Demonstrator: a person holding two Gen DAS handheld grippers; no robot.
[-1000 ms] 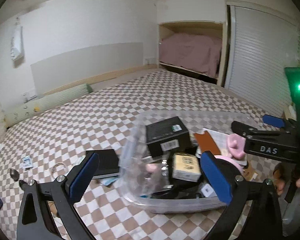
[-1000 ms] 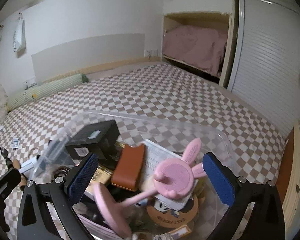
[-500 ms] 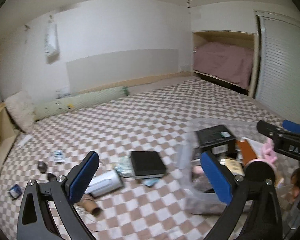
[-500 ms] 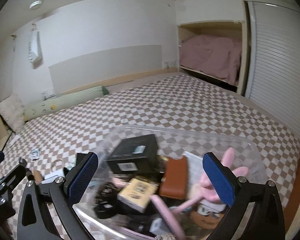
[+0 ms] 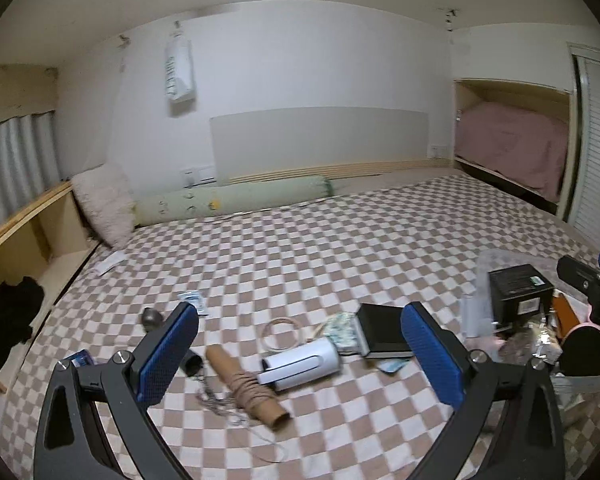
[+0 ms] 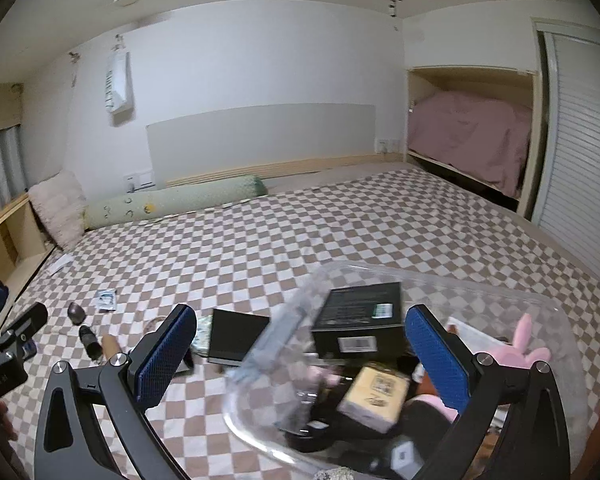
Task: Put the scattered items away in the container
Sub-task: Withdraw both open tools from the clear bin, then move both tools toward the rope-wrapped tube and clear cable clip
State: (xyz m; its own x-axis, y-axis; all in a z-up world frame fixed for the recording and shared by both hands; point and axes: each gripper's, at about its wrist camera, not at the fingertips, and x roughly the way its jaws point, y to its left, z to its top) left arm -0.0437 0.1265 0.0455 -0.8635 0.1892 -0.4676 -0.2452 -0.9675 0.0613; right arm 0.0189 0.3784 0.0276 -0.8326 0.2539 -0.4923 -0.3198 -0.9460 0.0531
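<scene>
the clear container (image 6: pixel 452 292) sits on the checked bed (image 5: pixel 340 240), already crowded with a black box (image 6: pixel 356 320), a yellow pack (image 6: pixel 374 396) and a pink bunny stand (image 6: pixel 528 350). out on the bed lie a white cylinder (image 5: pixel 300 364), a black notebook (image 5: pixel 382 330), a cardboard tube (image 5: pixel 246 386) trailing string (image 5: pixel 220 400), a thin ring (image 5: pixel 280 334) and small bits further left.

the left claw (image 5: pixel 300 360) hangs wide apart over the white cylinder and tube, gripping nothing. the right claw (image 6: pixel 300 360) is likewise spread wide and empty, over the container's near rim.

risks, as i judge them: the cylinder is round and smooth, so a pinch off its middle could squirt it sideways or set it rolling. the string could drag the tube along or snag. the container is so full that another item may perch on top and slide out.
</scene>
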